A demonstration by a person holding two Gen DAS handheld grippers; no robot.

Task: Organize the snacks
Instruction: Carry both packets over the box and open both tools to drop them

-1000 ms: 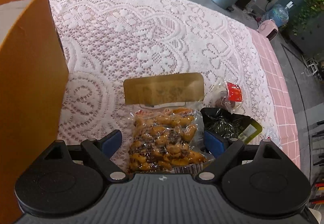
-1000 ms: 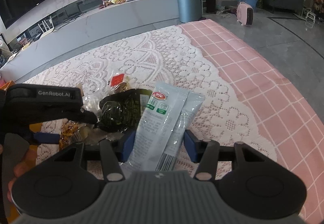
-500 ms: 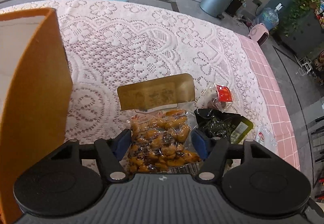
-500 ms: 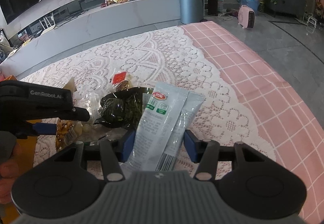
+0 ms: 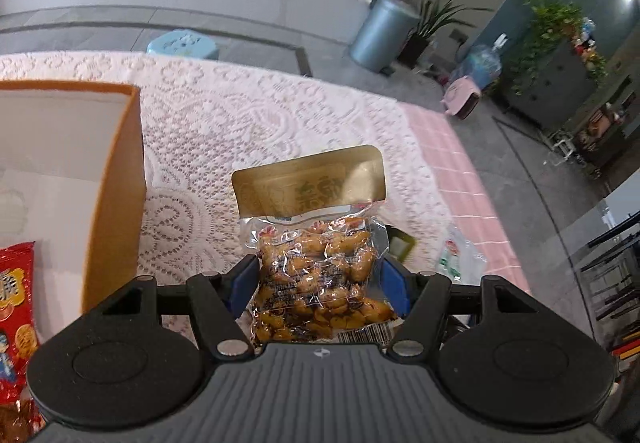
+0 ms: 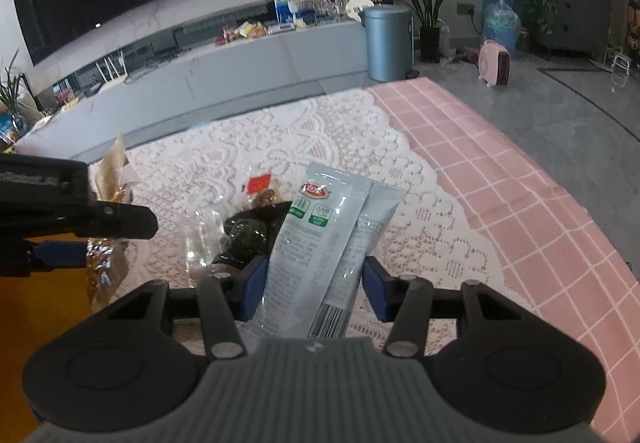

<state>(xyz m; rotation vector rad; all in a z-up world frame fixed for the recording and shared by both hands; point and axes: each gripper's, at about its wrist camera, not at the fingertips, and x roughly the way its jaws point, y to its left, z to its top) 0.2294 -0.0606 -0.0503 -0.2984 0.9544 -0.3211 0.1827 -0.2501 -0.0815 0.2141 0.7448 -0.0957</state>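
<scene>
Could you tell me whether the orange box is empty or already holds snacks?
Not empty. The left wrist view looks into the open orange box; a red snack bag lies inside, with much white floor bare.

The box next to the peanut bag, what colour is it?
The box is orange outside, white inside; clearest in the left wrist view.

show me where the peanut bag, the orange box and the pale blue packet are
peanut bag [image 5: 320,279], left wrist view, clear middle.
orange box [image 5: 114,199], left wrist view, outer side wall.
pale blue packet [image 6: 316,239], right wrist view, printed front.
</scene>
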